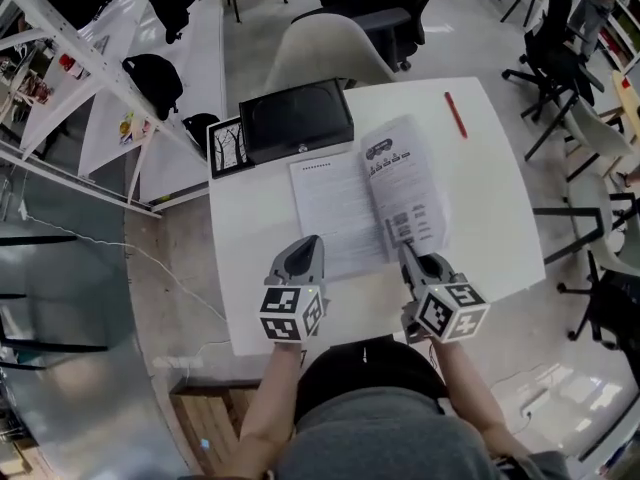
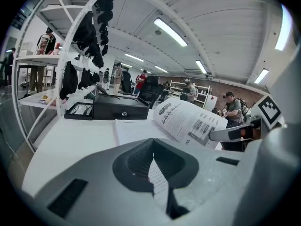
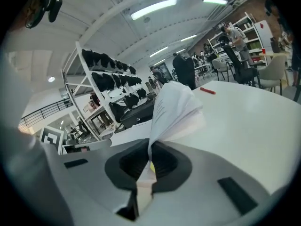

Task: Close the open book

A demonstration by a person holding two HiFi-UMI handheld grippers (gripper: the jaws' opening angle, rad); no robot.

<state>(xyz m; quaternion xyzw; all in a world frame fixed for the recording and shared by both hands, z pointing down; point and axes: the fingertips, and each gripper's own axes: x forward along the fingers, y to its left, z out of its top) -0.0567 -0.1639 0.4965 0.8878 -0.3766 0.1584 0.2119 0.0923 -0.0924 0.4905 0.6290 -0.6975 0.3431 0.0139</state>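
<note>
The open book [image 1: 330, 208] lies on the white table [image 1: 500, 238]; its left page rests flat. My right gripper [image 1: 406, 251] is shut on the near corner of the right-hand pages [image 1: 405, 183], which stand lifted and curled off the table. In the right gripper view the sheaf of pages [image 3: 174, 107] rises out from between the jaws of the right gripper [image 3: 149, 154]. My left gripper [image 1: 307, 243] hovers at the near edge of the left page, jaws together and holding nothing. In the left gripper view the left gripper [image 2: 151, 157] points over the flat page [image 2: 136, 128] toward the raised pages [image 2: 188, 121].
A black box [image 1: 296, 120] sits behind the book, with a small framed picture [image 1: 228, 148] to its left. A red pen [image 1: 455, 114] lies at the table's far right. A pale chair [image 1: 325, 53] stands beyond the table. White shelving stands to the left.
</note>
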